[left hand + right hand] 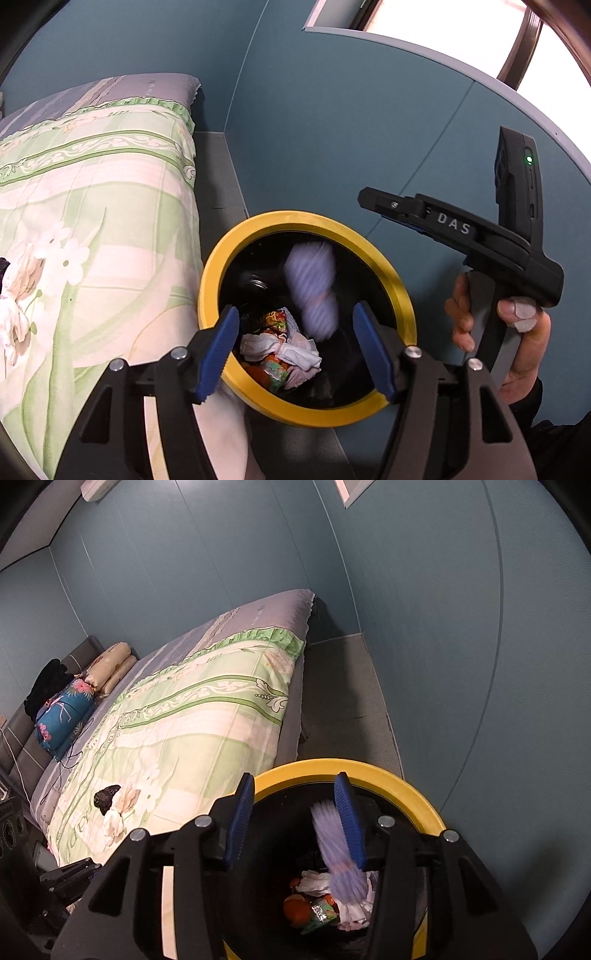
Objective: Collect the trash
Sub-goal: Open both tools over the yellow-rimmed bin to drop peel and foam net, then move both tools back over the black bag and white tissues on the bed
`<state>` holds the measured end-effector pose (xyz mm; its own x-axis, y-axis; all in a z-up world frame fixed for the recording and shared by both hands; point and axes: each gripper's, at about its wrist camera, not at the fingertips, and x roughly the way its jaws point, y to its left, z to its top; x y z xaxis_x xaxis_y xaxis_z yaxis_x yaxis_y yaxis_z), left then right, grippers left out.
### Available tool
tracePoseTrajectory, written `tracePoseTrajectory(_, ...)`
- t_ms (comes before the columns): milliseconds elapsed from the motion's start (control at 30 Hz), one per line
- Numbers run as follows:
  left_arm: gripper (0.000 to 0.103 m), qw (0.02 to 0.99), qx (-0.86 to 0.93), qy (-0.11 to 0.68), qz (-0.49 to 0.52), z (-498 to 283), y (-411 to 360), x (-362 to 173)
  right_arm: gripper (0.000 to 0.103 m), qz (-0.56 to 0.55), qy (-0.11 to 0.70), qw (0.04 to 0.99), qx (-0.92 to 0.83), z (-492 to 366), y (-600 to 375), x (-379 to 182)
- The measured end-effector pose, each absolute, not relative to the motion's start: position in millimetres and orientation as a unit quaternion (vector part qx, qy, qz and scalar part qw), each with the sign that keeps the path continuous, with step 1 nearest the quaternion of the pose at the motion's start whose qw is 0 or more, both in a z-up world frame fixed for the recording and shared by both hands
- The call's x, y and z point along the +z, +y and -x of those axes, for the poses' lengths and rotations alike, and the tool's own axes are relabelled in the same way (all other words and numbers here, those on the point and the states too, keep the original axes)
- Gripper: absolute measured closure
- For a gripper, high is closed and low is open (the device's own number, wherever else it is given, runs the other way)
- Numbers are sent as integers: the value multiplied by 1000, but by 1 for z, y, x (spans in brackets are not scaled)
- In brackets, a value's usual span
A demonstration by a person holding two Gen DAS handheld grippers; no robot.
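Bin: we are keeping the yellow-rimmed trash bin (pixel 400 295) on the floor strip, just beside the bed (pixel 96 206) and near the blue wall, so what we gather off the bedding goes straight in
Right gripper: we are holding the right gripper (pixel 297 819) directly over the bin mouth, fingers spread wide and gripping nothing, which we judge to be a release
Falling item: a pale lilac striped piece (pixel 340 864) is blurring just beside the right finger and above the heap; we are taking it to be dropping, and we cannot tell what it is
Left gripper: we are hovering the left gripper (pixel 295 347) over the near rim, fingers wide and empty, seemingly waiting its turn
Contents: crumpled white tissue (pixel 291 354) and colourful wrappers (pixel 275 321) are lying at the bottom
Still on the bed: a dark scrap (pixel 107 795) is sitting on the floral quilt, well apart from the bin; we are judging it the next pickup
Writing: we are reading "DAS" (pixel 453 223) in white on the right tool's body; wrapper print is too small to read
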<state>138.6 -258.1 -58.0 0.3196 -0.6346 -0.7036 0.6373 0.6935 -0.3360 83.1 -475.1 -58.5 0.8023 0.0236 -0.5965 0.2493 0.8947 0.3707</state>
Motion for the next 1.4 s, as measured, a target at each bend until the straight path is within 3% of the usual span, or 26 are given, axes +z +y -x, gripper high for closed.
tracePoseTrajectory(367, 41, 835, -347, 427, 13, -159, -218, -53, 59, -213, 287, 933, -41, -82, -470, -45)
tracePoseTrajectory(733, 35, 873, -244, 421, 34, -204, -139, -53, 43, -185, 281, 941, 16, -103, -429, -28)
tracePoseTrajectory(1400, 35, 888, -101, 442, 80, -283, 5, -93, 43, -110, 336, 917, 185, -174, -269, -44)
